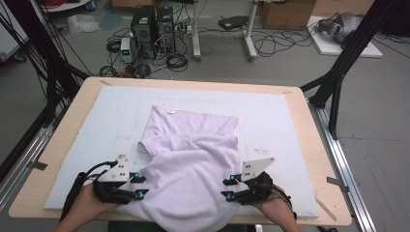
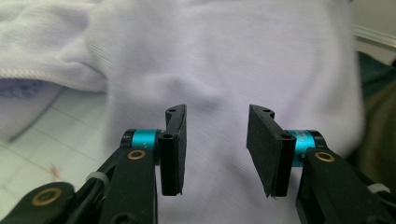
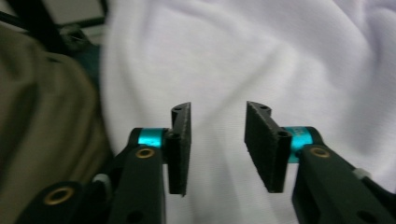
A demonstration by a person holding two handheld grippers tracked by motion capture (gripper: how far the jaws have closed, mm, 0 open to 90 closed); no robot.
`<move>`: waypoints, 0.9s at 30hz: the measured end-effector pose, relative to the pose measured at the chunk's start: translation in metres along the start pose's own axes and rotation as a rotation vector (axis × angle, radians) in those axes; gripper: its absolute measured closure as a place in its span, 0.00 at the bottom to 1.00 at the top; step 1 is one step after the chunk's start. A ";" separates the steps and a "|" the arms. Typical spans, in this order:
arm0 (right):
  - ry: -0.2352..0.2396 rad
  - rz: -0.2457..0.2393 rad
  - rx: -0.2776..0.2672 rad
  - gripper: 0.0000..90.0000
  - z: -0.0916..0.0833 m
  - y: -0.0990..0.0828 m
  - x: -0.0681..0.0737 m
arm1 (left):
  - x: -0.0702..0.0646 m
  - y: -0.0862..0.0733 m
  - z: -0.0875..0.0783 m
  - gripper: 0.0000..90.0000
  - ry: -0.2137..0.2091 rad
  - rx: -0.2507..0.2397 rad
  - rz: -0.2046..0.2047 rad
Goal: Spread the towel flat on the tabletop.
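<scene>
A pale lilac garment lies crumpled on the light blue mat, its near part hanging over the table's front edge. My left gripper sits at the garment's near left side, jaws apart, cloth lying behind them and nothing pinched. My right gripper is at the near right side, also open, with the cloth beyond its pads. In the left gripper view and the right gripper view the gap between the black pads is bare.
The mat lies on a wooden table. Black frame legs stand at the right and left. Computers and cables lie on the floor beyond. A person's trouser leg lies below the table edge.
</scene>
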State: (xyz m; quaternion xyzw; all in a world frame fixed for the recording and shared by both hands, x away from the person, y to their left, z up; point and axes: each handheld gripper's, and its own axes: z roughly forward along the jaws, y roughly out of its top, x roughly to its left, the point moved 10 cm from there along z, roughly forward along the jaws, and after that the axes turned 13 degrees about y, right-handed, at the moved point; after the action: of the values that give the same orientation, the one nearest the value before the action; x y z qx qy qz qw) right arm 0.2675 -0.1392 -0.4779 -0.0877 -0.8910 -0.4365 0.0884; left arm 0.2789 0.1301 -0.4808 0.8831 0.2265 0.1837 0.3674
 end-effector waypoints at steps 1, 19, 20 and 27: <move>-0.005 0.011 0.007 0.65 0.005 -0.002 -0.009 | 0.003 0.002 0.007 0.65 -0.002 0.006 0.001; -0.007 0.015 0.066 0.97 0.030 -0.012 -0.029 | -0.027 -0.017 0.007 0.98 -0.076 0.052 0.047; 0.010 0.004 0.073 0.97 0.030 -0.013 -0.022 | -0.031 -0.016 0.003 0.98 -0.080 0.035 0.042; 0.037 -0.036 0.005 0.84 0.015 -0.009 0.015 | -0.020 -0.003 -0.013 0.74 -0.016 -0.027 0.033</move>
State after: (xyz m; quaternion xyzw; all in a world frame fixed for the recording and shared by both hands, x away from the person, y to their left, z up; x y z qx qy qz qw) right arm 0.2495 -0.1314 -0.4908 -0.0635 -0.8918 -0.4372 0.0972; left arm 0.2553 0.1282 -0.4775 0.8832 0.2066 0.1857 0.3779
